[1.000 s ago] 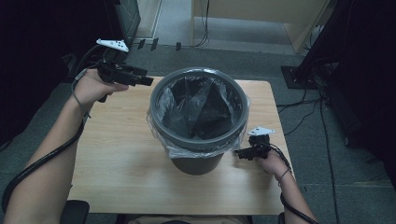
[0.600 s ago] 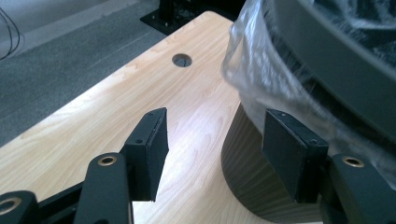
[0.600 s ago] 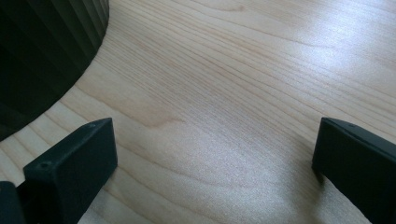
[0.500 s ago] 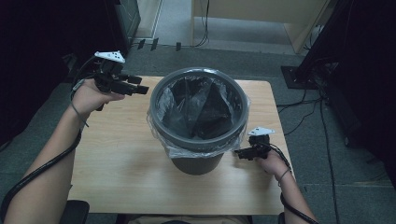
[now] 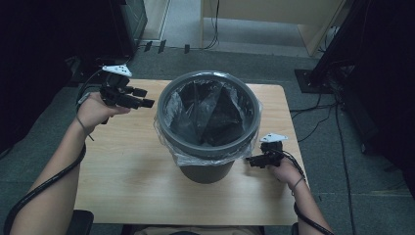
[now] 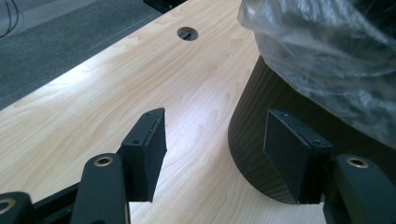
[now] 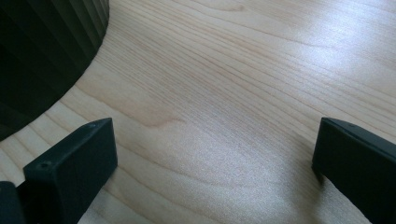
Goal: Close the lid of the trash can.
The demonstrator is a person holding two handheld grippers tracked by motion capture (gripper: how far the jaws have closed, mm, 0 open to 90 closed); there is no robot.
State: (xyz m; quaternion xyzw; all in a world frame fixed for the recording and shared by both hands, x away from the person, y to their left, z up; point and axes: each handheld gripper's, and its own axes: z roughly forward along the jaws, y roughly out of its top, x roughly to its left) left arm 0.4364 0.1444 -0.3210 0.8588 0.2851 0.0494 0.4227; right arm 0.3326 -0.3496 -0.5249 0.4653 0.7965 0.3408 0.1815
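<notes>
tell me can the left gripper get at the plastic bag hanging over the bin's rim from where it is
Probably yes: the left gripper is open beside the bin, with bare table between them and the bag hanging just ahead.

- The table (image 5: pixel 127 181) in front of you is pale wood-grain board, smooth, with a soft sheen where light falls across it.
- The bin (image 5: pixel 205 169) you work beside looks like dark grey plastic, matt, with fine upright ribbing on its wall.
- Its liner bag (image 5: pixel 210 110) is thin translucent plastic film, crinkled and glossy, folded over the rim.
- Your left gripper (image 6: pixel 217 149) has matt black hard jaws faced with dull, slightly grainy pads (image 6: pixel 285 154); brass-coloured metal rivets shine at the joints.
- Your right gripper (image 7: pixel 215 163) shows the same matt black finish.
- The floor (image 5: pixel 342 161) is rough grey carpet.
</notes>
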